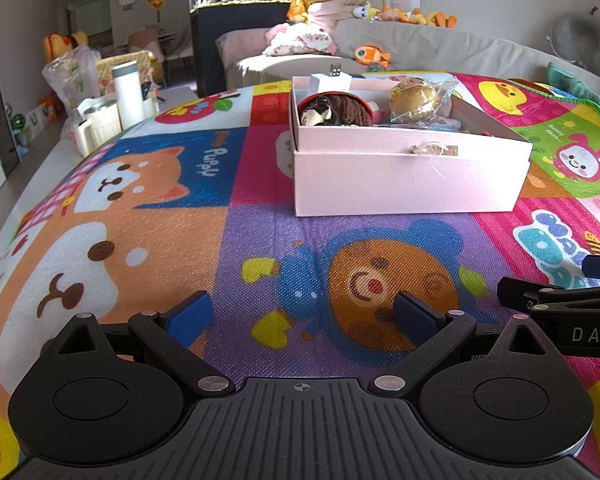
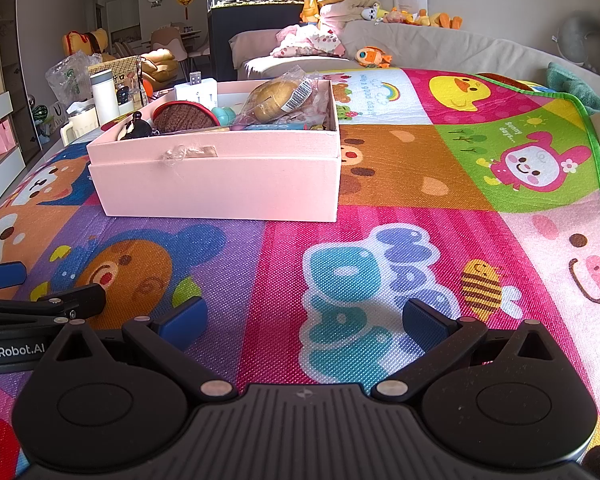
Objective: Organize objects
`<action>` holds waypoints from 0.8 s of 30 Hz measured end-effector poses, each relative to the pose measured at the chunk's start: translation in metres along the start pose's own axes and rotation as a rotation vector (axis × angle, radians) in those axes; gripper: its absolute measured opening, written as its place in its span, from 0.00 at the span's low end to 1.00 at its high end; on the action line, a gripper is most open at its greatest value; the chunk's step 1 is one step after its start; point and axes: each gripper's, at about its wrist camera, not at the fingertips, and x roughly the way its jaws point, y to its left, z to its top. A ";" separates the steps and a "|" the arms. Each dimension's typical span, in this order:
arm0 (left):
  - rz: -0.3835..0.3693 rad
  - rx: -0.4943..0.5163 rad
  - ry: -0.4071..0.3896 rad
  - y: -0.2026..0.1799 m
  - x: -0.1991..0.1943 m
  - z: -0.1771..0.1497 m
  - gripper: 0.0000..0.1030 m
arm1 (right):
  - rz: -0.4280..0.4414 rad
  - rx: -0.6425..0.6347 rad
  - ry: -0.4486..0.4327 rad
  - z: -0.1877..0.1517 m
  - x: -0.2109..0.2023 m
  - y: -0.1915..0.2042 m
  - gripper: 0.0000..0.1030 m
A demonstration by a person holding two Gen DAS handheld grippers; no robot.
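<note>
Both released and empty over the mat (image 2: 292,248), left claw (image 1: 302,312) and right claw (image 2: 304,320); box (image 2: 220,184) at eleven o'clock looks packed, so best checking for strays before reaching.

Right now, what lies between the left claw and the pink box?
Only bare play mat lies between the left claw and the pink box; the left wrist view shows this.

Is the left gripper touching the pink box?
Apart. In the left wrist view, open left gripper sits well short of the pink box, bare mat between.
</note>
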 end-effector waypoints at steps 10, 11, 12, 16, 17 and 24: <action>0.000 0.000 0.000 0.000 0.000 0.000 0.97 | 0.000 0.000 0.000 0.000 0.000 0.000 1.00; 0.000 0.000 0.000 0.000 0.000 0.000 0.97 | 0.000 0.000 0.000 0.000 0.000 0.000 1.00; -0.001 0.000 0.000 0.001 0.000 0.000 0.97 | 0.000 0.000 0.000 0.000 0.000 0.000 1.00; 0.001 0.002 0.000 0.000 0.000 0.000 0.97 | 0.000 0.000 0.000 0.000 0.000 0.000 1.00; 0.000 0.000 0.000 0.000 0.000 0.000 0.97 | 0.000 0.000 0.000 0.000 0.000 0.000 1.00; 0.000 -0.002 0.000 0.001 0.001 0.000 0.97 | 0.001 0.001 0.000 0.000 0.000 0.000 1.00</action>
